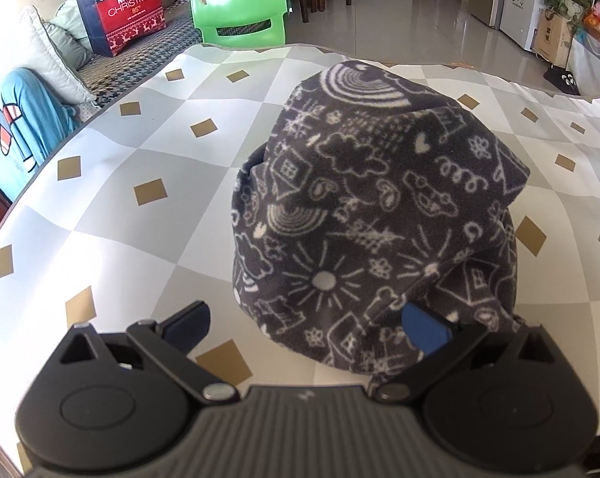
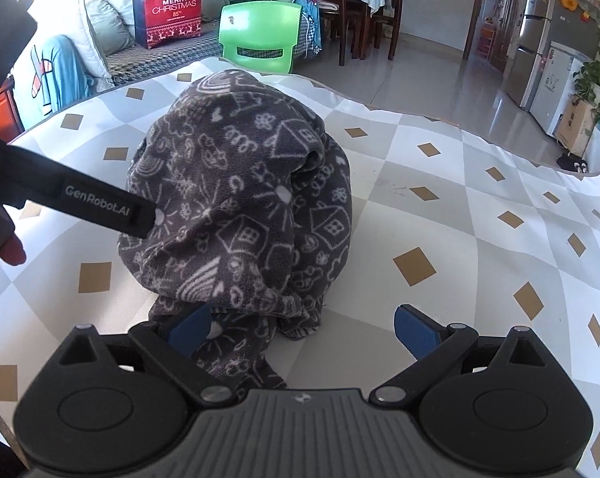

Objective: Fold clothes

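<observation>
Fleece garment [image 1: 375,207] — folded bundle mid-table [image 1: 140,167]. Left hand-held gripper [image 1: 305,326] and right hand-held gripper [image 2: 303,328] at its near edge, both spread apart — final tidy likely.

The folded fleece garment [image 1: 371,215] lies as a thick bundle in the middle of the table [image 1: 112,215] and blocks the straight way forward. To its left and right the checkered cloth is bare, so a gripper can pass there. A green chair [image 1: 240,12] stands just behind the far edge, perhaps touching it.
</observation>
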{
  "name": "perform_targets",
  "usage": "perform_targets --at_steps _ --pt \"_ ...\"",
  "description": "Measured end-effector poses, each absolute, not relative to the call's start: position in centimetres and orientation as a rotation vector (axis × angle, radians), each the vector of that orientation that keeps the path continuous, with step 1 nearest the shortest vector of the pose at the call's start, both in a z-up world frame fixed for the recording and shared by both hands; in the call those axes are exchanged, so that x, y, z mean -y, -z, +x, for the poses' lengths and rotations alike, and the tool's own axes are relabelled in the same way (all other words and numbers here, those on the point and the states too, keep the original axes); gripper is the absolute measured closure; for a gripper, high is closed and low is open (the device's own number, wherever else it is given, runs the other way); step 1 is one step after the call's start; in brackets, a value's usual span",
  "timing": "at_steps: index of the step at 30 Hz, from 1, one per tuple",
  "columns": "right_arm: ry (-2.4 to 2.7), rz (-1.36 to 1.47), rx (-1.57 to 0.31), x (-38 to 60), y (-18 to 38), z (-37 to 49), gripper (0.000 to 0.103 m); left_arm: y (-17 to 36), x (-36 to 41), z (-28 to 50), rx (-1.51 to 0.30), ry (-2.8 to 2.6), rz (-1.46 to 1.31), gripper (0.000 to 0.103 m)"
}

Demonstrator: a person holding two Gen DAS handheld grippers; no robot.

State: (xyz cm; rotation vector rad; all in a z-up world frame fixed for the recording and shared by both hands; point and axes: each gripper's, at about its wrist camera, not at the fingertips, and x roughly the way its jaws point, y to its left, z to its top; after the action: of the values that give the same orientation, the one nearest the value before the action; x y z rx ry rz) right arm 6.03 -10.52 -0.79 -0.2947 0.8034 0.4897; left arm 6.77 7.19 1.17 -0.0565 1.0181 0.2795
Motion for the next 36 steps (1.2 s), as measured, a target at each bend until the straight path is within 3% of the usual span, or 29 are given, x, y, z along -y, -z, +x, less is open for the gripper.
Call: perform_targets --at_steps 20,29,36 --pt "-0.376 -0.184 -0.920 12.0 0.8 7.4 0.005 -0.5 -5.8 6.4 -1.047 -0.273 -0.110 0.000" --pt "-0.365 -0.185 -0.929 12.0 1.0 7.9 0.005 -0.7 -5.7 6.2 -1.008 -0.340 -0.026 0.000" --pt "-0.399 -0.133 -0.894 12.2 0.7 8.9 0.005 -0.3 -8.7 6.0 -1.020 -0.406 -0.135 0.000"
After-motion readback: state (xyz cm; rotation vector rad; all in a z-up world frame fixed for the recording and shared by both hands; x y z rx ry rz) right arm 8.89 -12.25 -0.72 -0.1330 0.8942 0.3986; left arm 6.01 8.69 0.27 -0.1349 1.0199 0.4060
